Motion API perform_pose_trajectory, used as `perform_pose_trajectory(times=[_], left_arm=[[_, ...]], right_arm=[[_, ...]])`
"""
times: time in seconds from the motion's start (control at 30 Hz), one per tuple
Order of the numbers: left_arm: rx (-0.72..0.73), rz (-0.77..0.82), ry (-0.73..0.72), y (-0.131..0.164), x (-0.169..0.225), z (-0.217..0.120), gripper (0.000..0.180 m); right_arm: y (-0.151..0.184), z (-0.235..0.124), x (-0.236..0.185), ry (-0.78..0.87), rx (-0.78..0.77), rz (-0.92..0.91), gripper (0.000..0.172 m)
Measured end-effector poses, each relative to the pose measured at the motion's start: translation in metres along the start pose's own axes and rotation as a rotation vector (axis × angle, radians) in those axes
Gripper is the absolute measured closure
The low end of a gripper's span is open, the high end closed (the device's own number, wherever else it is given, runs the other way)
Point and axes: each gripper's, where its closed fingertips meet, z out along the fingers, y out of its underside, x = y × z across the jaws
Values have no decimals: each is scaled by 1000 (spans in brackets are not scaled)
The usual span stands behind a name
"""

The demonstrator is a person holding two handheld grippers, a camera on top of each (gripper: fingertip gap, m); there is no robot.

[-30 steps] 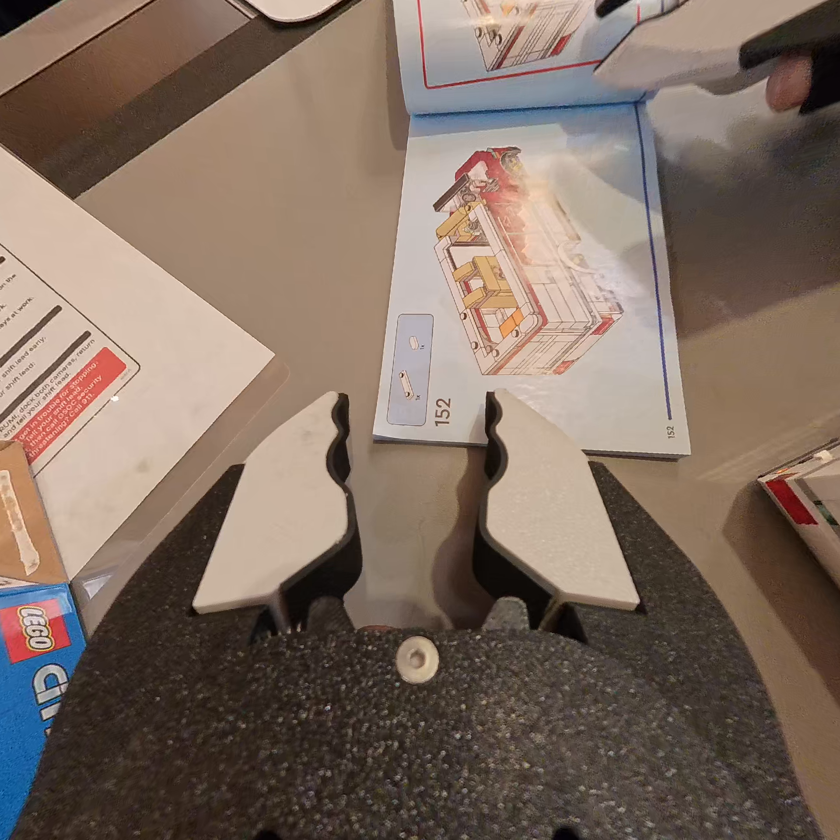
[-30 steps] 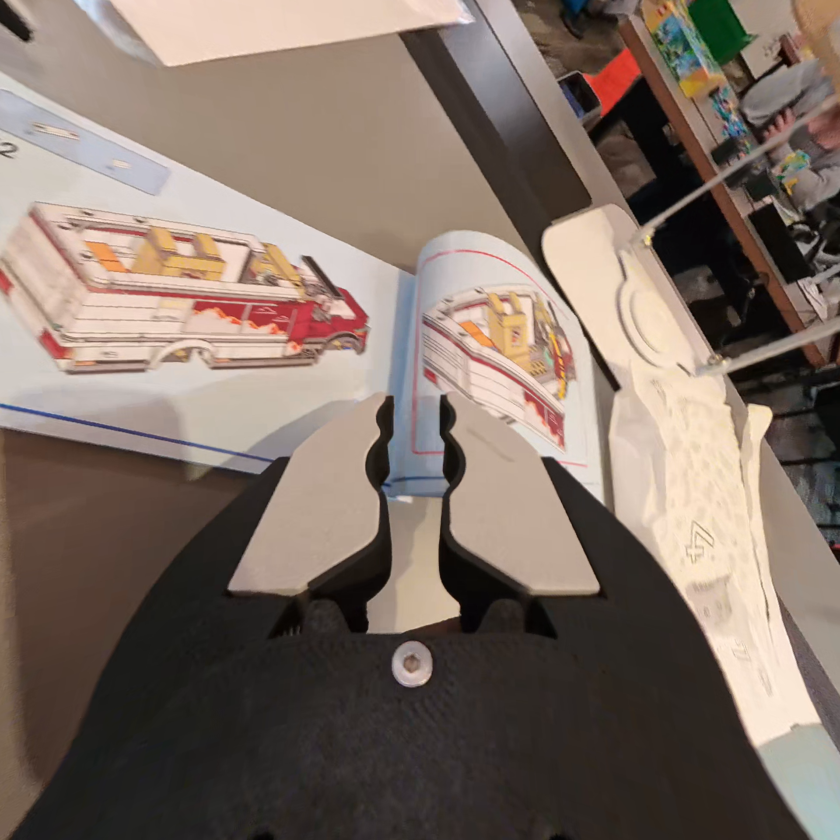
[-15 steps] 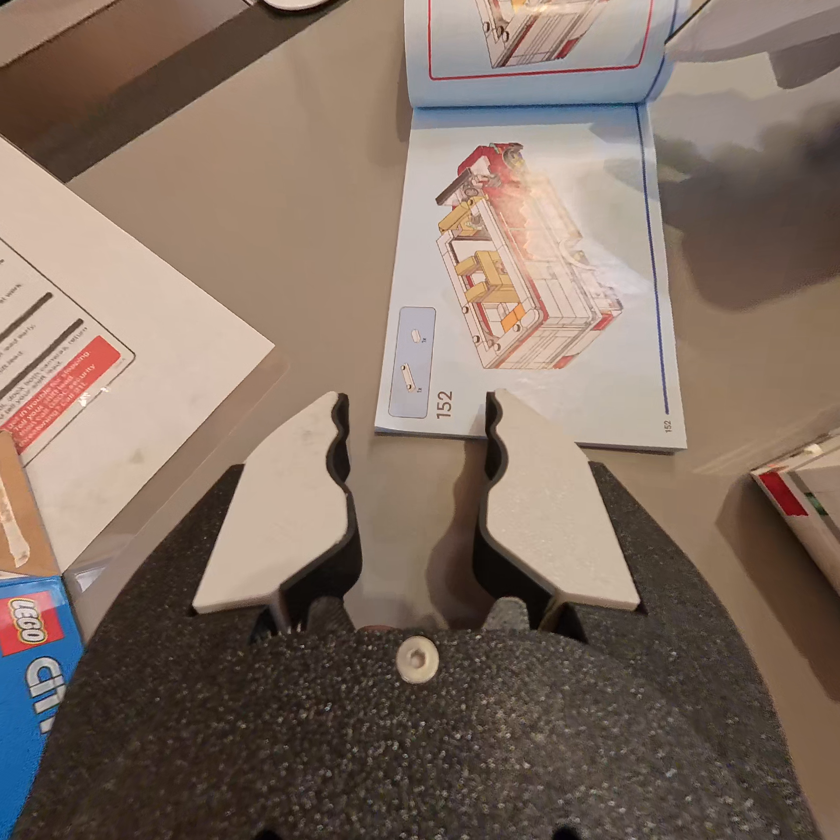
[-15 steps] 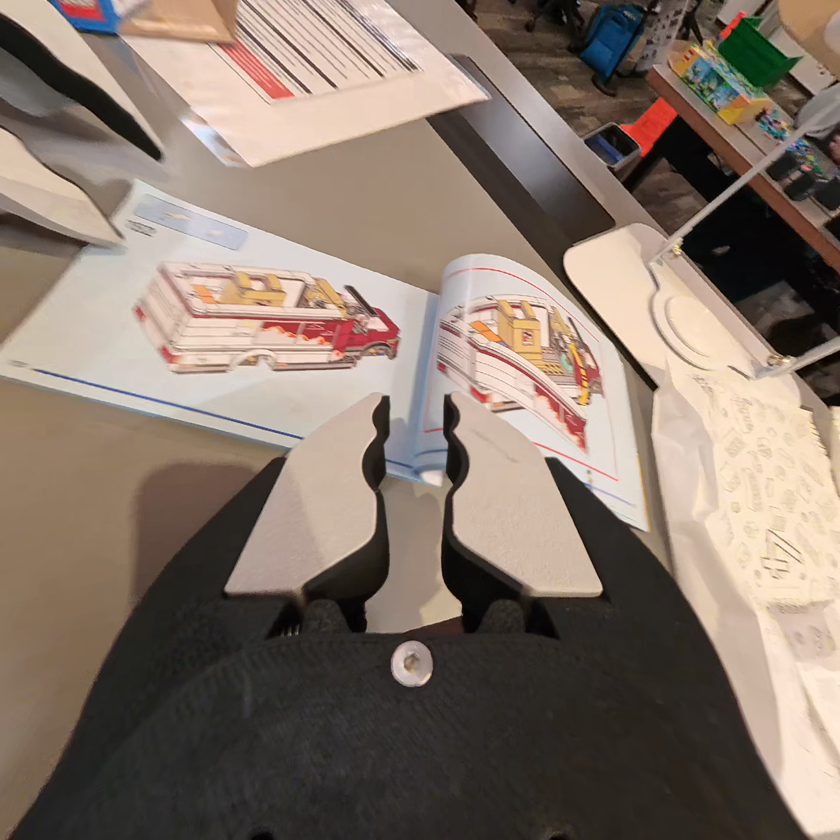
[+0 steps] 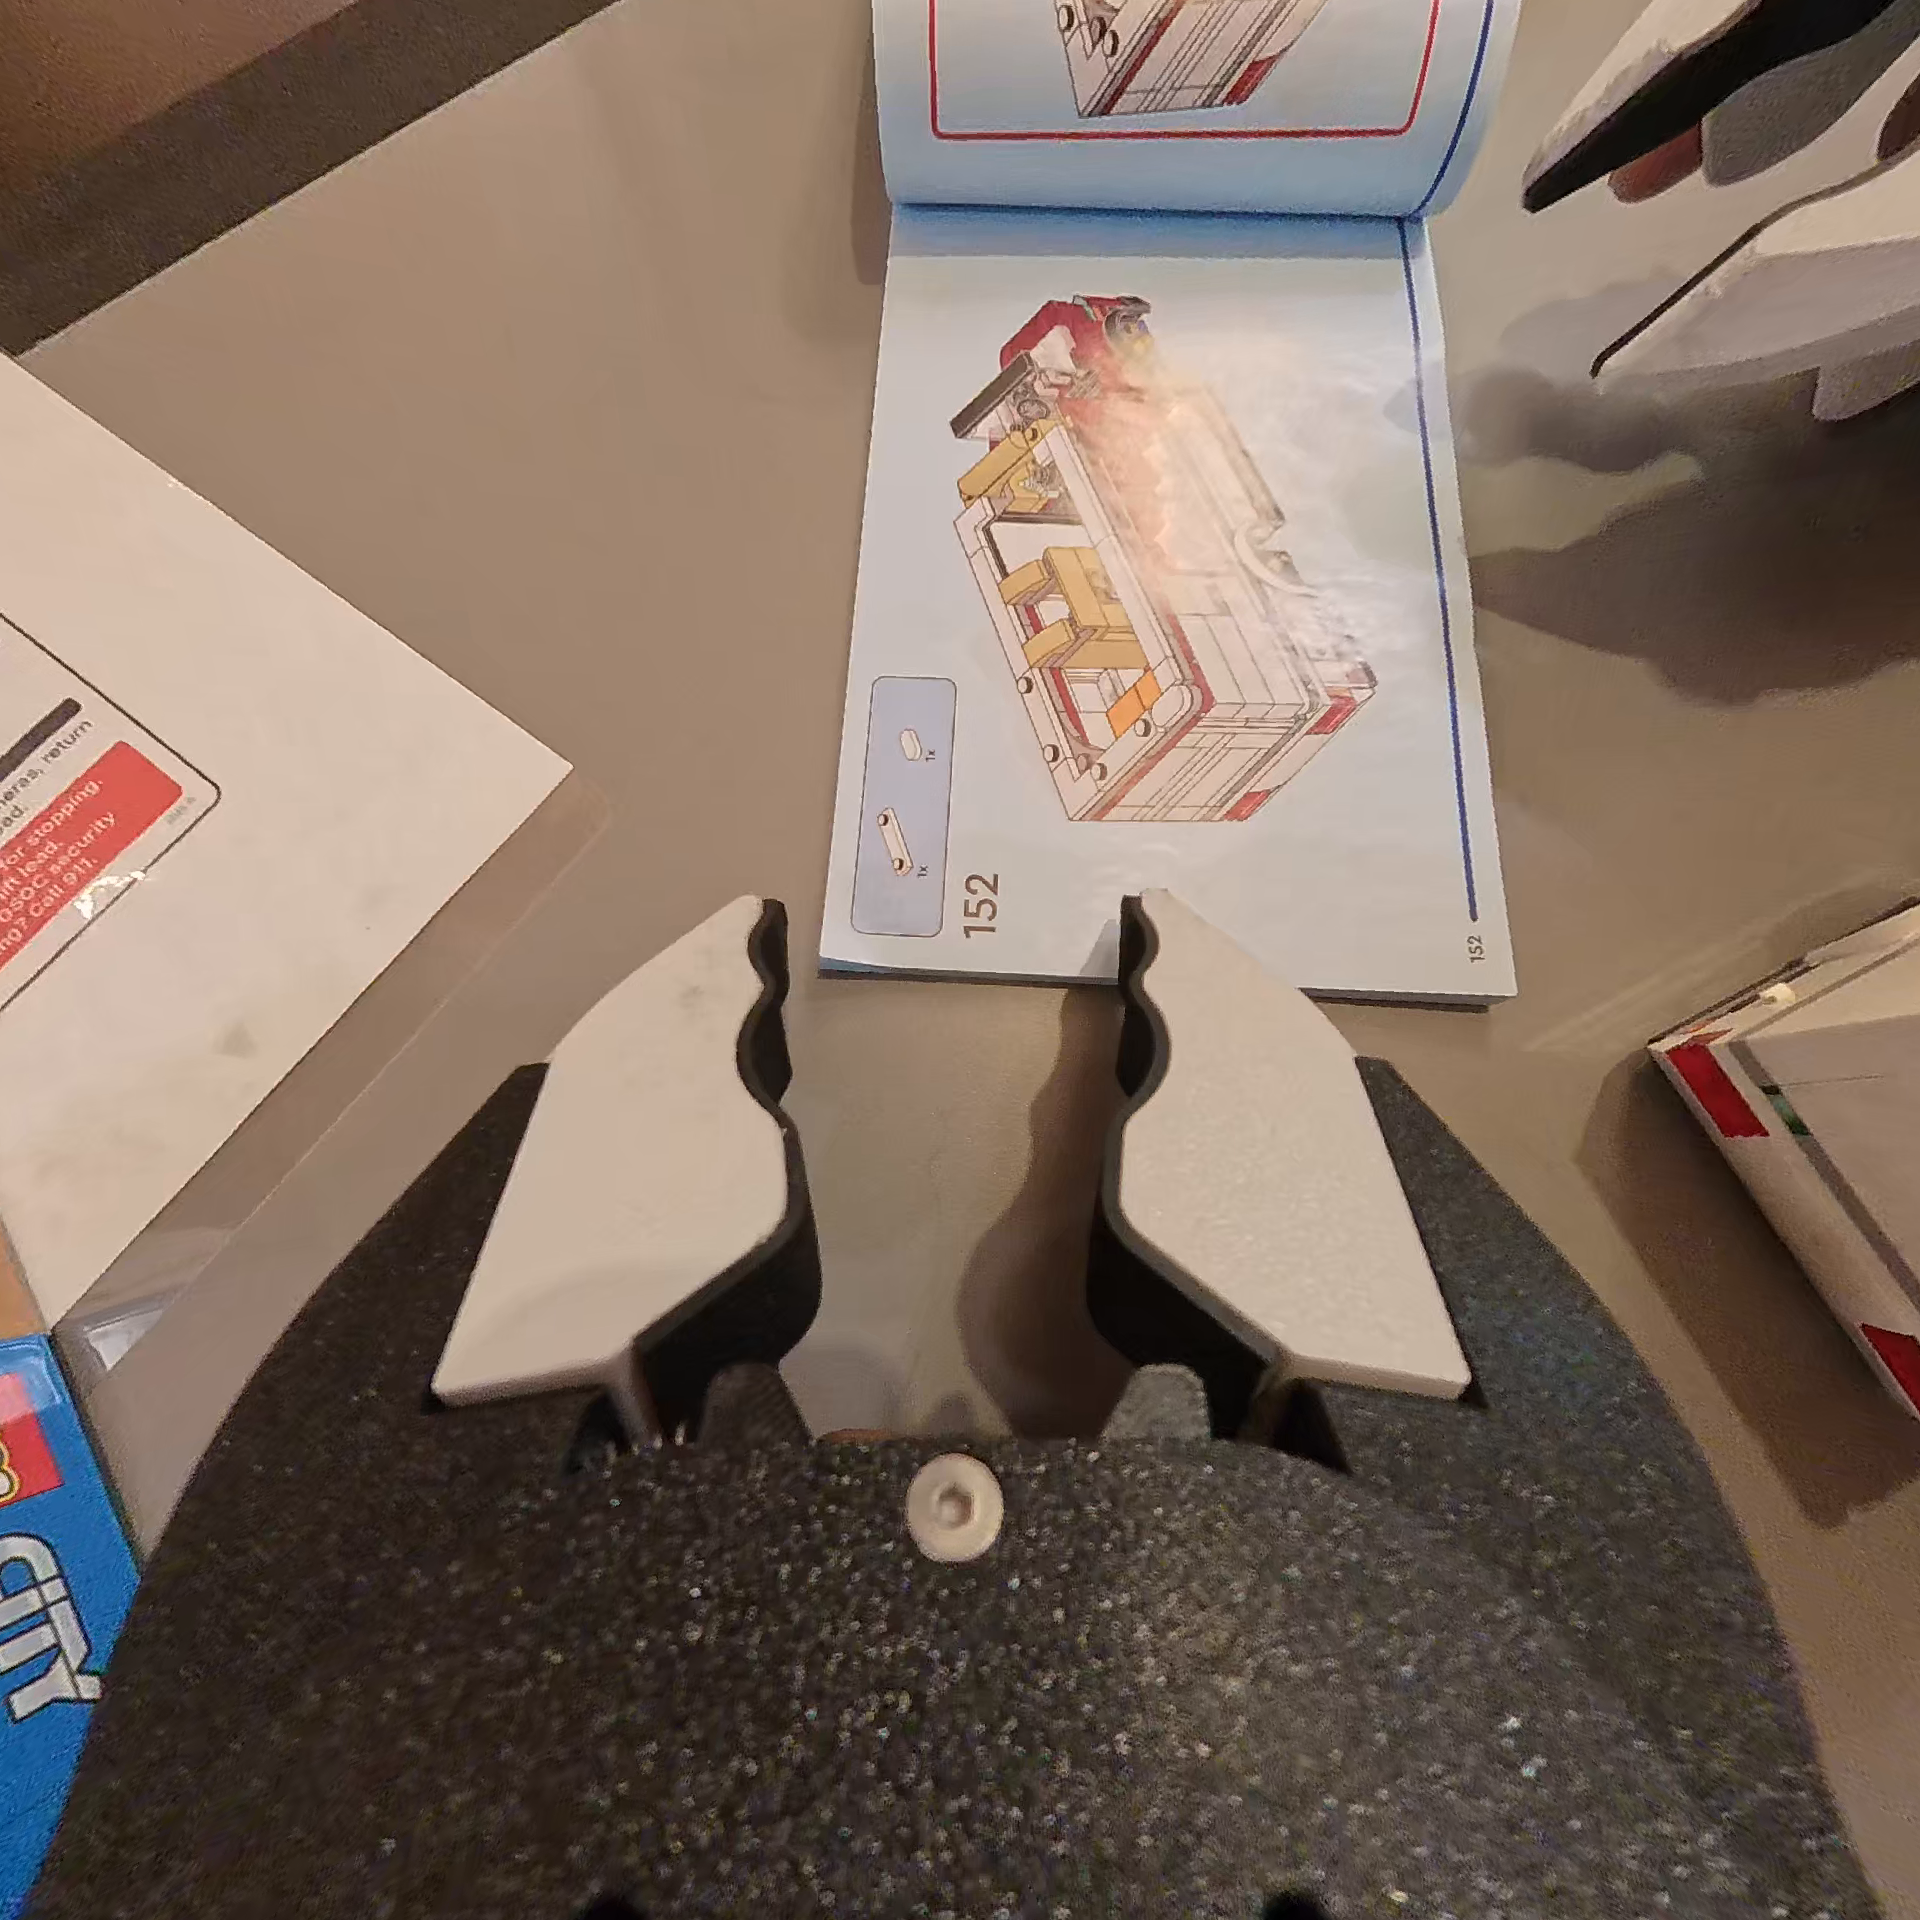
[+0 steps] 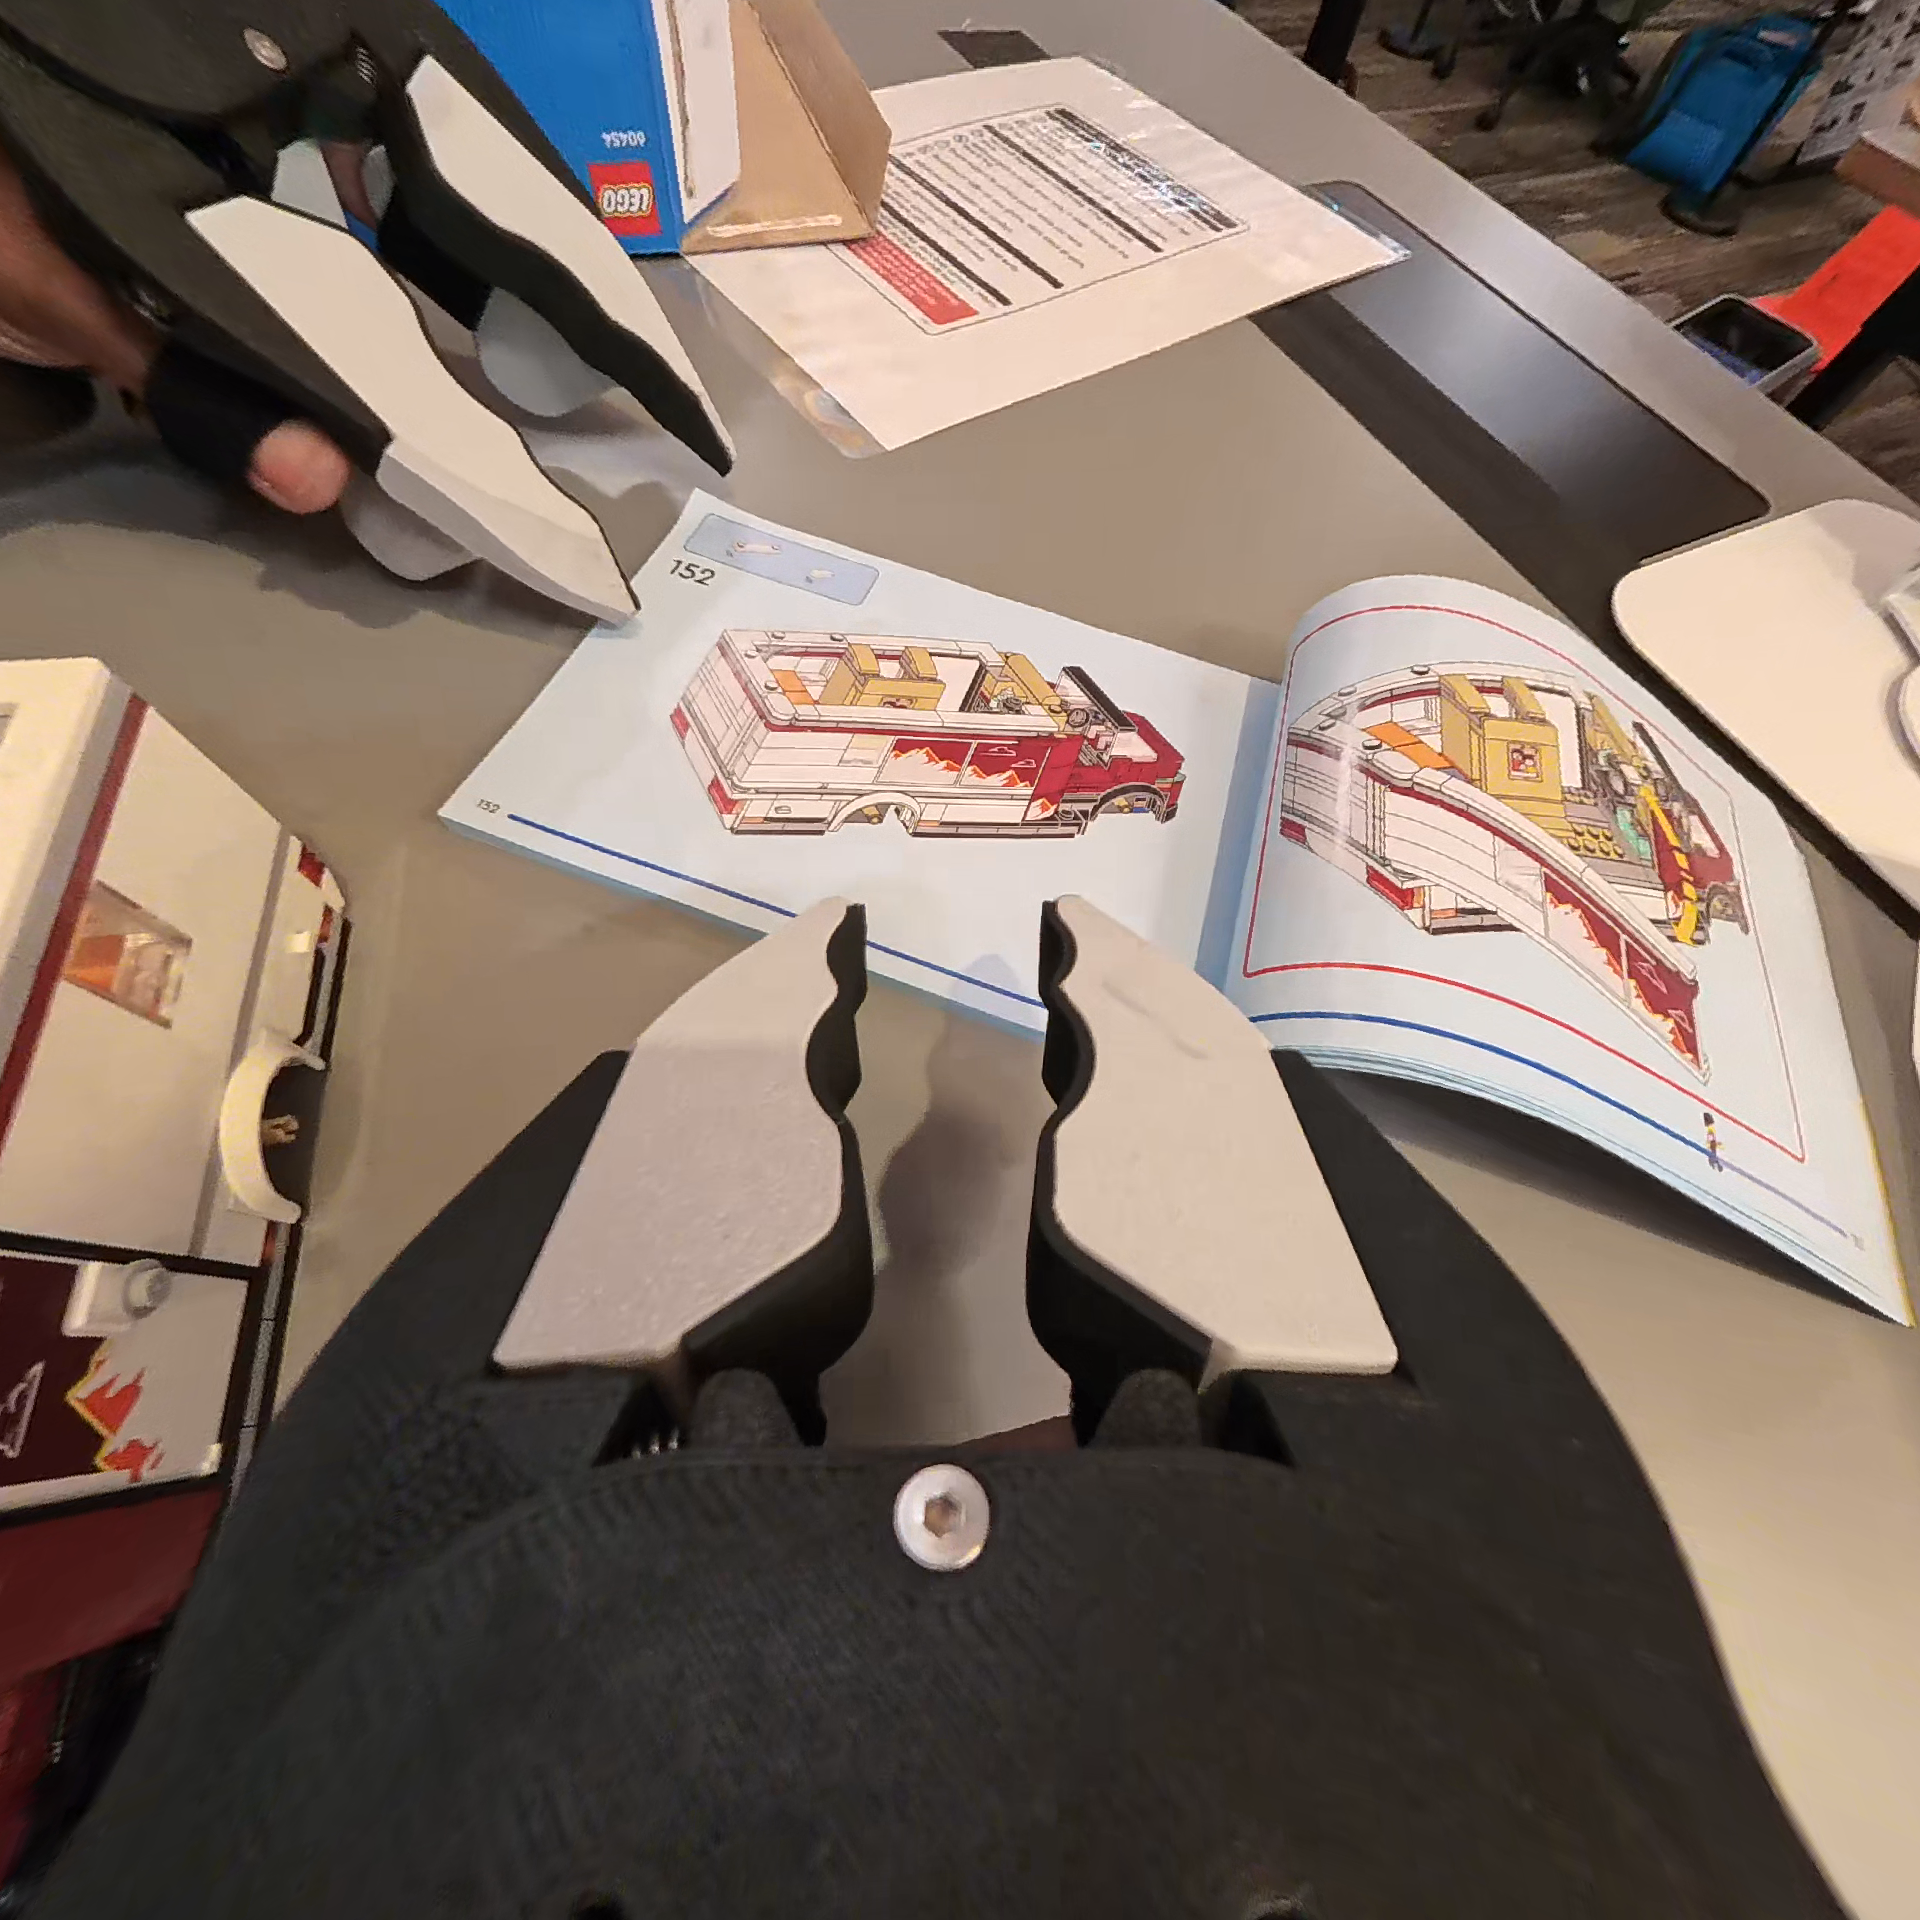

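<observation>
Left gripper: held wide open, nothing caught between the fingers, just bare tabletop seen in the gap. It's parked right at the near edge of the booklet, with one fingertip overlapping that edge in the left wrist view. In the right wrist view it's seen from the side, tilted down toward the booklet's corner, a gloved hand wrapped around it.

Right gripper: also parted, a bit narrower, nothing gripped. It's hovering just over the booklet's long edge, close to the spine.

Instruction booklet: laid open on the tabletop, pale blue pages, a red and white truck build drawn on both. The one page is lying flat, the other is bowed up in a curve.

Brick truck model: white and dark red with flame decals, set on the tabletop off to one side of the right gripper, clear of the booklet.

Laminated sheet: white with a red block, laid flat near the left gripper, not touched.

Blue box: stood behind the left gripper, a brown cardboard flap sticking out of it.

Tabletop: grey-beige and smooth, with shadows cast on it by the grippers.
</observation>
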Motion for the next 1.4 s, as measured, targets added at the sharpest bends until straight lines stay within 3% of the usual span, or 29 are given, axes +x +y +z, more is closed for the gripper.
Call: perform_pose_trajectory(times=[0.5, 0.9, 1.1, 1.4], left_arm=[[15, 3, 21, -2, 4, -1, 118], [186, 15, 24, -29, 5, -13, 121], [391, 181, 271, -53, 57, -39, 121], [319, 188, 729, -26, 123, -64, 100]], right_arm=[[1, 1, -2, -38, -4, 19, 139], [1, 3, -8, -54, -13, -19, 137], [-1, 1, -10, -62, 5, -37, 137], [-6, -8, -14, -82, 66, -51, 138]])
